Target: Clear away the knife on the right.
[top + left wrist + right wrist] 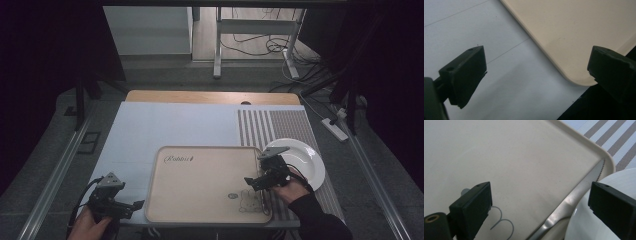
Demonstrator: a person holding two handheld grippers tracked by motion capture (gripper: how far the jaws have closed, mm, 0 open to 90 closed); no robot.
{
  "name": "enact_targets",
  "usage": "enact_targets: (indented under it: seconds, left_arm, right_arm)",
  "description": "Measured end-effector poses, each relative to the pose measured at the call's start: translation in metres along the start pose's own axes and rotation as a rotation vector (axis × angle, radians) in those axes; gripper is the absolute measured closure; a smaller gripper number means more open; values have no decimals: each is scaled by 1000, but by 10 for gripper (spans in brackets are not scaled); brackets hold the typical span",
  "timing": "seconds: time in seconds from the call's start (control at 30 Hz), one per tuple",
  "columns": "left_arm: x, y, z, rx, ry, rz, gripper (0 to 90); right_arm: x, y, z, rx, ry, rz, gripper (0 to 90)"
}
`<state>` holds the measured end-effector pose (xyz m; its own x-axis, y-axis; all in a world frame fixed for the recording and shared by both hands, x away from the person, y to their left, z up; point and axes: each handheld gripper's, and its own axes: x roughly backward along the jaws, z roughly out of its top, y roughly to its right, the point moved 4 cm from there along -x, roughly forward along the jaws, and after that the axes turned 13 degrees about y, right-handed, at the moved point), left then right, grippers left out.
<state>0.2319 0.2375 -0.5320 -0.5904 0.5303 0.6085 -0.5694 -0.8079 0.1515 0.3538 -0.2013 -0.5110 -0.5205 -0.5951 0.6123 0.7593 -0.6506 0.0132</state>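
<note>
A beige tray (200, 185) with "Rabbit" lettering and a small rabbit drawing lies at the table's near edge. Along its right side lies a table knife (576, 192), its serrated tip pointing at the tray's corner. A white plate (305, 155) stands just right of the tray. My right gripper (252, 182) hangs open over the tray's right side. In the right gripper view (540, 200) the knife lies between the jaws and neither pad touches it. My left gripper (136, 204) is open beside the tray's near left corner (574, 32) with nothing between its jaws (536, 72).
A pale blue mat (175, 125) covers the left and middle of the table. A brown-striped placemat (280, 127) lies under the plate at the right. The table's front edge runs right below the tray. Desk legs and cables are on the floor beyond the table.
</note>
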Motion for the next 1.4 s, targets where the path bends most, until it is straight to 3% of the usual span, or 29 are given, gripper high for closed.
enact_targets:
  seconds: [0.2,0.5,0.63,1.4]
  left_arm:
    - [0,0,0,-1,-1,0,32]
    - [0,0,0,3,1,-3,32]
    - [0,0,0,4,2,-4,32]
    - [0,-1,0,11,3,-8,31]
  right_arm:
    - [5,2,0,-2,29,15,9]
    - [13,9,-8,-22,37,-2,0]
    - [19,11,-12,-8,38,-27,0]
    - [55,24,-38,-93,73,-126,0]
